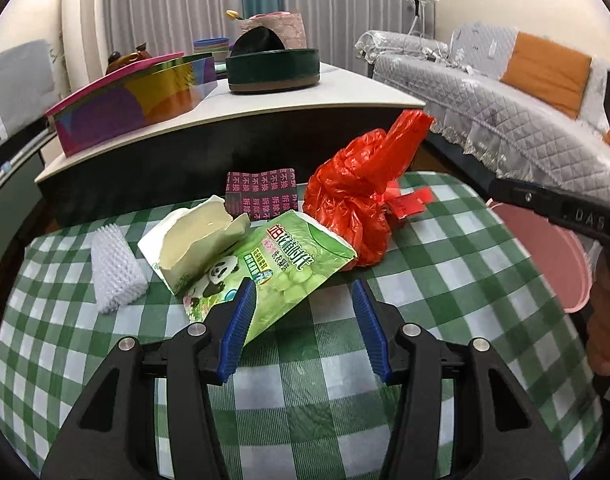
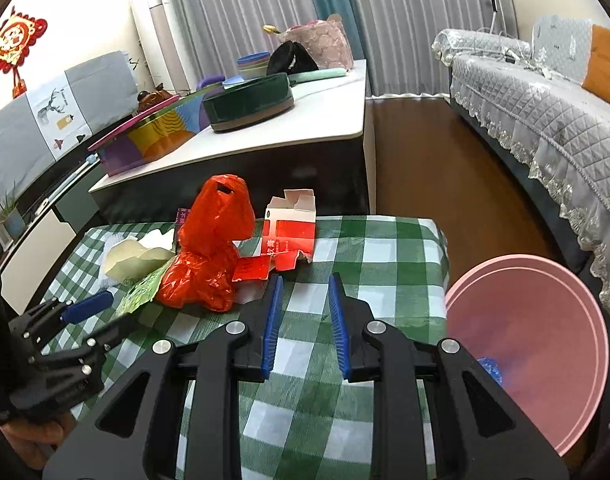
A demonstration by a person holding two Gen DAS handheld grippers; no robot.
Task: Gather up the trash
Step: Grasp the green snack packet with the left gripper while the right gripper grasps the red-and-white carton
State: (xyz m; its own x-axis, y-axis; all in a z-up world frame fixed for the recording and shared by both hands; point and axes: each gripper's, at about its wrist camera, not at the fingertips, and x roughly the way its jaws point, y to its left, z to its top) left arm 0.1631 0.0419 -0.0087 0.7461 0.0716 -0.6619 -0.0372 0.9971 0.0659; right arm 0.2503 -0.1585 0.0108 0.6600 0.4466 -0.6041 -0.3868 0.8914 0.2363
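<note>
The left tongs (image 1: pixel 301 300) stood unclenched, their blades straddling the near corner of the green pouch (image 1: pixel 277 272), apparently lined up to pinch it. The right tongs (image 2: pixel 305 304) were narrower but gripped nothing, hovering over bare checked cloth just short of the red carton (image 2: pixel 289 236). The trash lay bunched toward the tabletop's (image 2: pixel 385 248) far edge, red bag (image 2: pixel 209 252) in the middle. A pink bin (image 2: pixel 545 340) waited off the right edge, likely for the drop.
</note>
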